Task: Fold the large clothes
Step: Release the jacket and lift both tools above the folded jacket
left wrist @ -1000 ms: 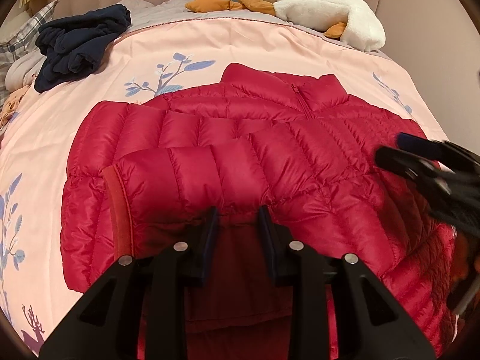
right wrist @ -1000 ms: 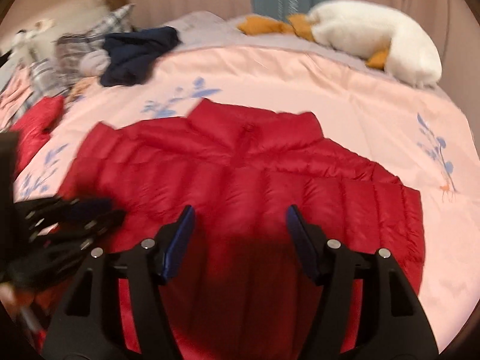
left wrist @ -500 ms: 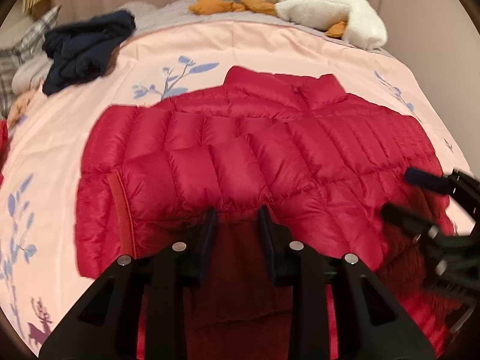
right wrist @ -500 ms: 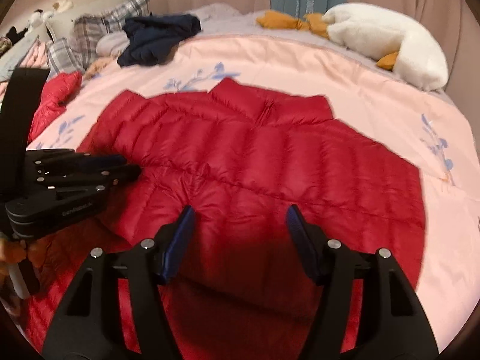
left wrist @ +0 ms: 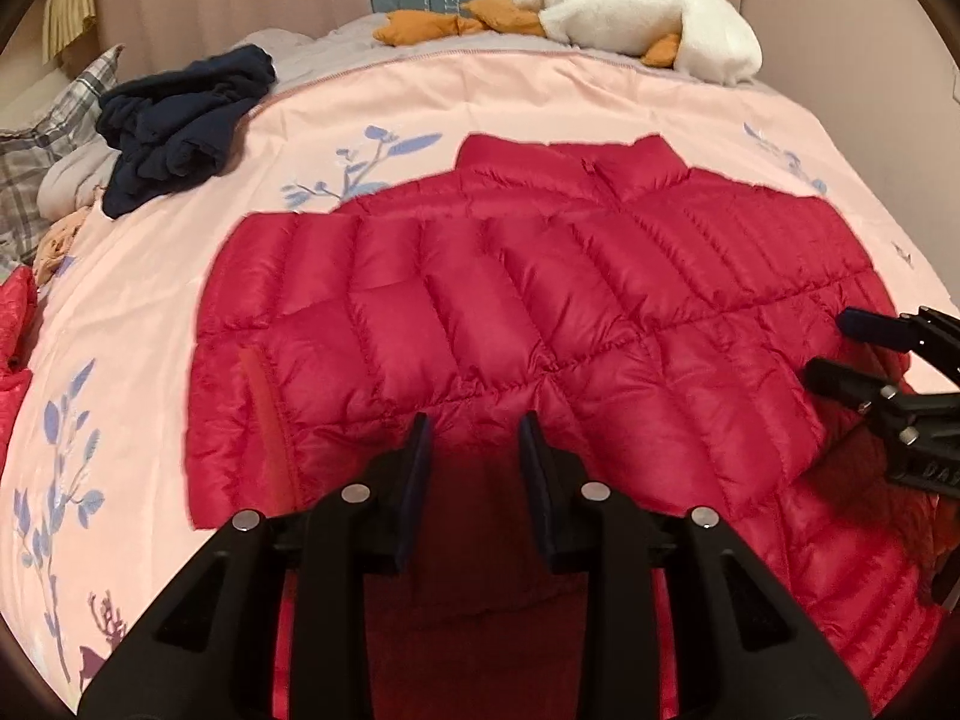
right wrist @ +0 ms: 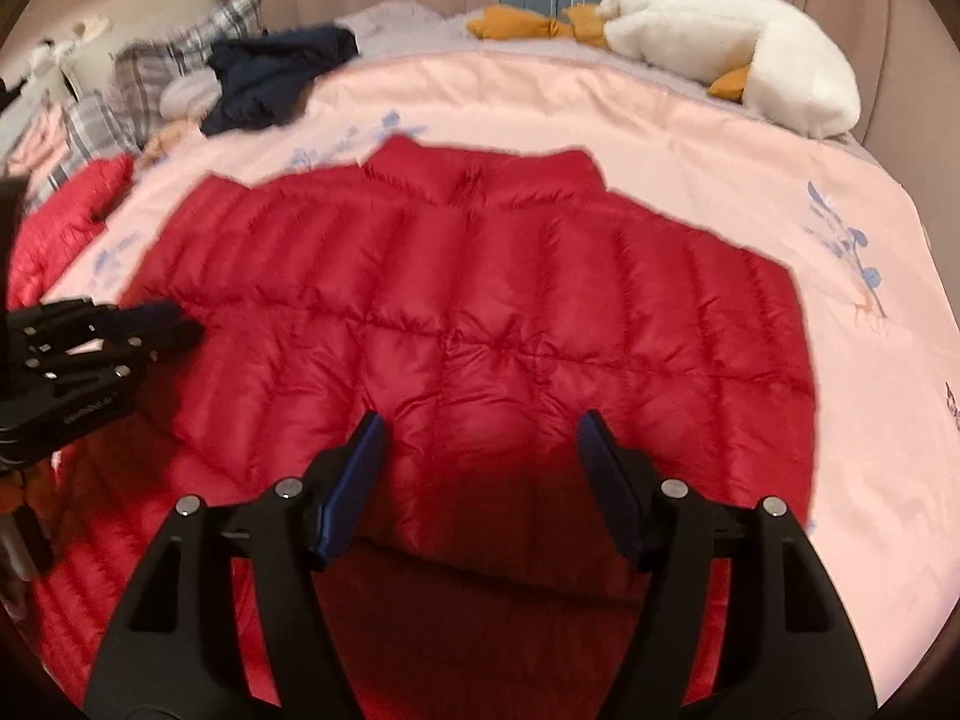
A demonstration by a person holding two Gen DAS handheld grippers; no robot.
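On the pink bed (left wrist: 150, 312) the red jacket (left wrist: 510, 300) fills mid-frame; my left tool (left wrist: 471, 429) and right tool (right wrist: 480, 429) hang spread, so I'd pinch the bottom edge evenly.

Jacket (left wrist: 540, 300) on bedspread (left wrist: 150, 312)

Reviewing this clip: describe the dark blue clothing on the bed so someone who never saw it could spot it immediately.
Start from the pink floral bedspread with the red down jacket spread across its middle. Look past the jacket's left shoulder toward the plaid pillows at the bed's far left. The navy garment lies there in a crumpled heap, the only dark item, unlike the white plush goose.
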